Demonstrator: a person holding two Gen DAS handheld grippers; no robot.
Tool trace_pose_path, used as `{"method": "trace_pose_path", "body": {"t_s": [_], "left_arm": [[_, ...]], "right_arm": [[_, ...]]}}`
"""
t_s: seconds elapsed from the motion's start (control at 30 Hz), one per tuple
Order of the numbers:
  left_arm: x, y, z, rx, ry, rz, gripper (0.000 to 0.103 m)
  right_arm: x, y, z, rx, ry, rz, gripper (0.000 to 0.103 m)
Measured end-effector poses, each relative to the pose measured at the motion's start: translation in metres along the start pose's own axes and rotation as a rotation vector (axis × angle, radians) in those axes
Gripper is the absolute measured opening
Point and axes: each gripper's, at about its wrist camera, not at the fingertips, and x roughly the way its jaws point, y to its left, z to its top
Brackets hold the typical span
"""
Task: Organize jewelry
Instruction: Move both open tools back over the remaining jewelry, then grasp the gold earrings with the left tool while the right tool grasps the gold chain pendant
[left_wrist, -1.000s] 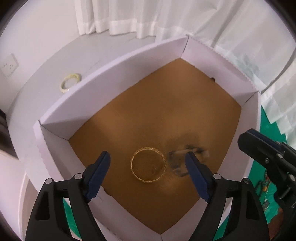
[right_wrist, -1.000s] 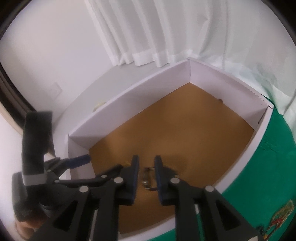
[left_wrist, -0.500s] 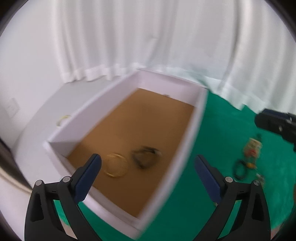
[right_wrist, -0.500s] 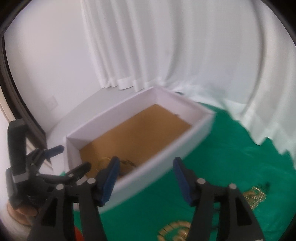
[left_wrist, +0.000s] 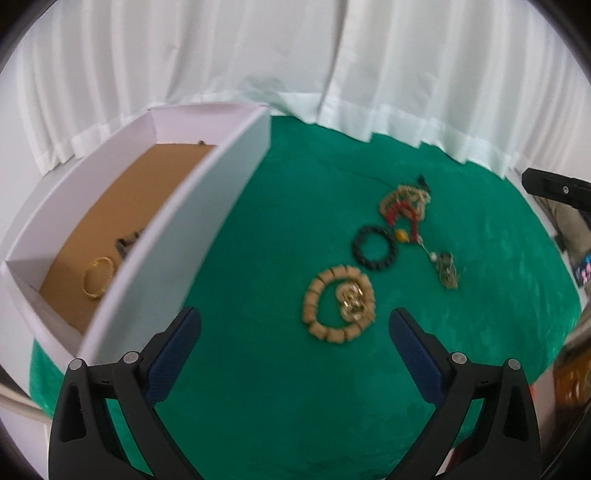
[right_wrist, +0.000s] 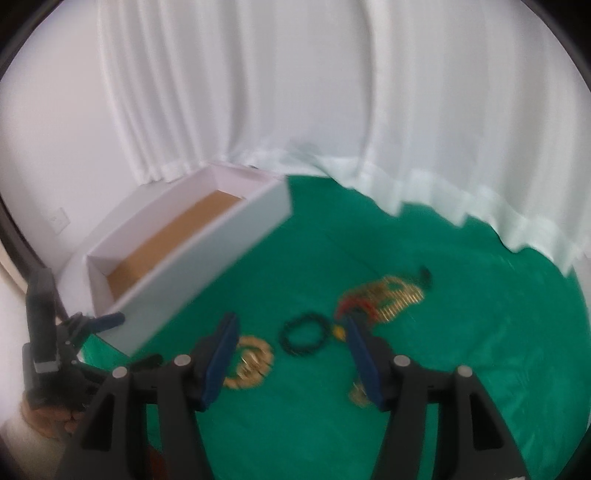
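Hovering over the green-covered surface (left_wrist: 258, 369), the left claw (left_wrist: 295, 328) has its blue pads spread wide with nothing between them; its jaws have just been opening. The right claw (right_wrist: 288, 354) also stands apart and empty above the cloth, its jaws having just opened too, with only the cloth and the jewelry lying on it showing through the gap. A white box (left_wrist: 207, 206) with a brown floor sits at the left of the surface, its long axis running from the near left corner away toward the white curtain (left_wrist: 295, 66). Inside it, near the close end, a thin gold bangle (left_wrist: 96, 277) lies flat, and a small dark piece (left_wrist: 127, 242) lies just beyond it, too blurred to name. Out on the cloth, well apart from the box, a tan beaded bracelet (left_wrist: 334, 302) lies flat around a gold ornament (left_wrist: 352, 301). Just beyond it is a black beaded bracelet (left_wrist: 373, 247), and past that a tangle of gold and red necklaces (left_wrist: 404, 206) whose trailing strand runs toward the near right, ending at a small pendant (left_wrist: 447, 271). In the right wrist view the black bracelet (right_wrist: 303, 334) shows between the right claw's pads, on the cloth below.
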Motion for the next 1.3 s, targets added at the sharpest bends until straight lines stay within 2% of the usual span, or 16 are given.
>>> {"method": "trace_pose_path", "body": {"t_s": [0.23,0.43,0.57,0.77,0.9,1.1,1.3], "left_arm": [[0.014,-0.028,-0.032,0.082,0.047,-0.003,0.101],[0.015,-0.026,-0.043,0.119,0.042,0.017,0.101],[0.019,-0.025,-0.046,0.121,0.060,0.002,0.101],[0.032,-0.039,-0.040,0.155,0.064,-0.006,0.101],[0.044,-0.042,-0.033,0.119,0.090,-0.041,0.101],[0.061,-0.044,-0.015,0.103,0.134,-0.067,0.100],[0.069,-0.032,0.011,0.018,0.180,-0.101,0.098]], "right_arm": [[0.017,-0.048,-0.050,0.139,0.094,-0.007,0.061],[0.046,-0.068,-0.074,0.243,0.162,0.000,0.061],[0.060,-0.073,-0.083,0.273,0.181,0.004,0.061],[0.073,-0.080,-0.081,0.333,0.201,0.046,0.061],[0.076,-0.085,-0.078,0.376,0.206,0.058,0.061],[0.096,-0.086,-0.078,0.405,0.259,0.052,0.061],[0.103,-0.082,-0.077,0.391,0.267,0.052,0.061]]}}
